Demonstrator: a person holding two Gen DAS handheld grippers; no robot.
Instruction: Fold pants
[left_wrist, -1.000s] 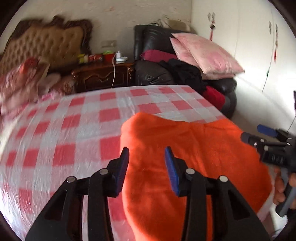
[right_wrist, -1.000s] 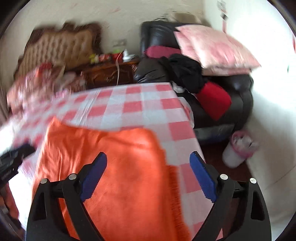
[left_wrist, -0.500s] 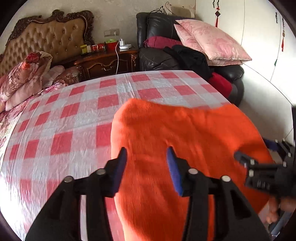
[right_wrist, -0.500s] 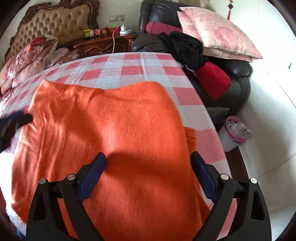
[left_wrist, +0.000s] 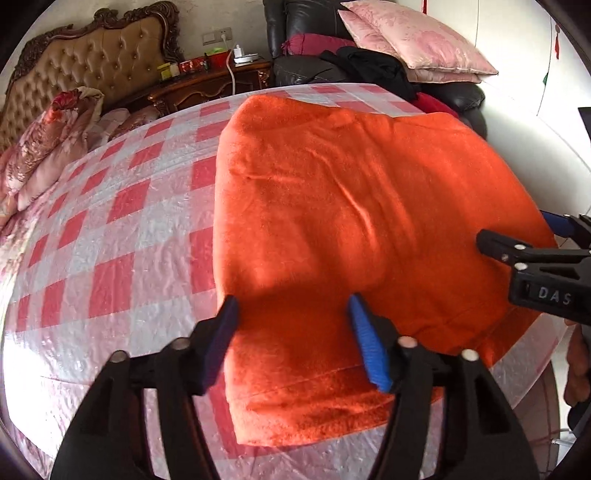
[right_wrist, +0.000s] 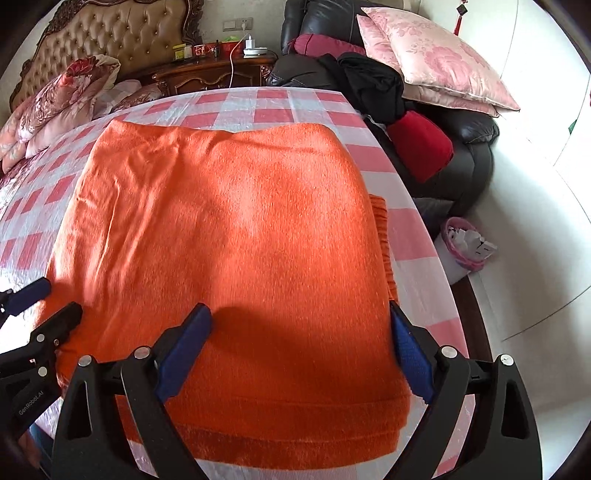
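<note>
The orange pants (right_wrist: 236, 229) lie folded flat on the near right part of the checked tablecloth (left_wrist: 110, 236). The left gripper (left_wrist: 291, 325) hangs over their near left edge, jaws opening with nothing pinched between them; the right gripper (right_wrist: 299, 339) spreads wide over the near right edge, also gripping nothing. A fold looks just laid; next, each would need a fresh edge pinched.

Tabletop (left_wrist: 122, 229): rounded edge, covered by a red-and-white checked cloth under clear, wrinkled plastic film. Lying directly on it: one pair of orange fleece pants (left_wrist: 332, 206), folded flat in layers, near the front edge.
</note>
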